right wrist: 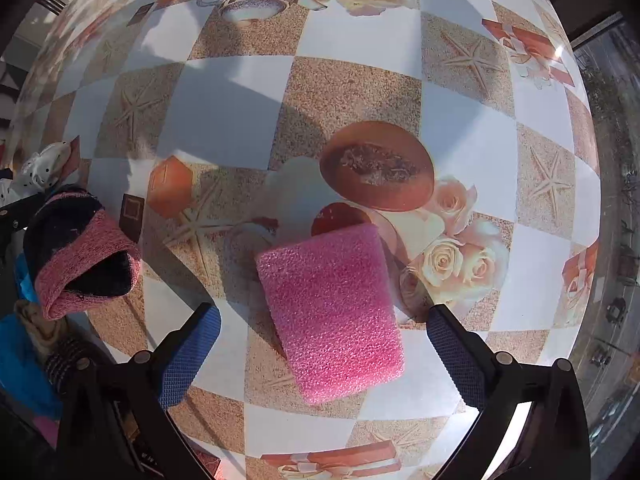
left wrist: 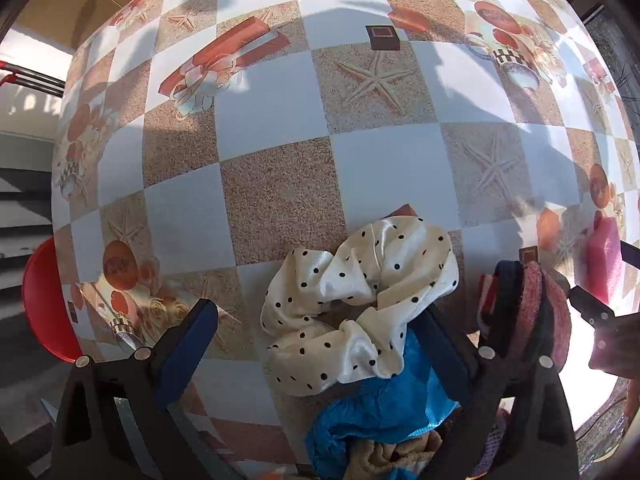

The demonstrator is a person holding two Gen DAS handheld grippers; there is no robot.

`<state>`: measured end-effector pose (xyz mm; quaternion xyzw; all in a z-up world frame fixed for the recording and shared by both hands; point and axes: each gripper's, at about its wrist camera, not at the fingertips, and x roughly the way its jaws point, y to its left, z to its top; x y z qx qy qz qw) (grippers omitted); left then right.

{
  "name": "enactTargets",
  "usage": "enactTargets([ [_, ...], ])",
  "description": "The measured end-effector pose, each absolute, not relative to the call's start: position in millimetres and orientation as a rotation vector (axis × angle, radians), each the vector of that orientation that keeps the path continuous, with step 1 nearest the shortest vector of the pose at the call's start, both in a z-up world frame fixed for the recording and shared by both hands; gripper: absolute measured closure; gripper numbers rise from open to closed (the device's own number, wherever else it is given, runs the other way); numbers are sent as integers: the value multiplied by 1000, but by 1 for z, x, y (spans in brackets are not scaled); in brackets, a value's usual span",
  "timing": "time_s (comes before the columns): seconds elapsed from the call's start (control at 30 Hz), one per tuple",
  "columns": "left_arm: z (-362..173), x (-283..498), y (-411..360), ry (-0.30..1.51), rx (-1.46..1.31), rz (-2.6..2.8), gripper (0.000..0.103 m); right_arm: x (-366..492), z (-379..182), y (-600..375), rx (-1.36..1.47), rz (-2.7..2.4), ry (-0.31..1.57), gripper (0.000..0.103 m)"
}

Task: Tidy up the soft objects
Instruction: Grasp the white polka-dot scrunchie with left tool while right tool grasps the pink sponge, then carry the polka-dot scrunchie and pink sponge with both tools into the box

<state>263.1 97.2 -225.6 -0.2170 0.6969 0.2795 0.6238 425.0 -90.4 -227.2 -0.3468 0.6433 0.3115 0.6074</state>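
Observation:
A cream polka-dot scrunchie [left wrist: 356, 304] lies on the table between the open fingers of my left gripper [left wrist: 320, 332]; it also shows in the right wrist view [right wrist: 36, 172]. A blue cloth [left wrist: 380, 412] and a beige cloth [left wrist: 392, 456] lie under and behind it. A pink and navy sock [left wrist: 532, 312] sits to its right and also shows in the right wrist view [right wrist: 80, 252]. A pink foam sponge [right wrist: 332, 312] lies flat between the open fingers of my right gripper [right wrist: 324, 340], untouched; it also shows in the left wrist view [left wrist: 604, 260].
The table [left wrist: 280, 152] has a checkered cloth printed with starfish and roses. A red chair [left wrist: 44, 300] stands past its left edge. The right gripper's fingers [left wrist: 592, 312] show at the far right of the left wrist view.

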Motion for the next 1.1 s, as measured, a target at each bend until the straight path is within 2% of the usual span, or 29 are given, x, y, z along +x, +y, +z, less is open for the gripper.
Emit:
enactTargets([
  [0.13, -234, 270, 98, 1618, -515, 618, 10, 428, -224, -98, -766, 692, 1485, 0],
  [0.23, -234, 271, 100, 1596, -573, 571, 39, 433, -225, -99, -780, 688, 1505, 0],
  [0.27, -231, 272, 100, 1589, -566, 568, 60, 435, -225, -97, -787, 681, 1516, 0],
  [0.3, -229, 272, 100, 1594, -549, 571, 75, 436, -224, -98, -782, 676, 1520, 0],
  [0.37, -223, 270, 101, 1586, -525, 587, 82, 438, -221, -100, -779, 662, 1512, 6],
  [0.4, -218, 267, 102, 1564, -533, 592, 84, 437, -218, -101, -777, 667, 1499, 13],
  [0.47, -205, 260, 103, 1522, -542, 613, 85, 432, -207, -94, -785, 688, 1460, 36],
  [0.5, -198, 257, 104, 1504, -542, 623, 85, 430, -201, -93, -786, 707, 1438, 54],
  [0.83, -103, 222, 55, 1313, -533, 628, 85, 438, -144, -120, -570, 758, 1513, 54],
  [1.1, -72, 182, 4, 1232, -514, 564, 85, 410, -68, -155, -454, 760, 1470, 54],
])
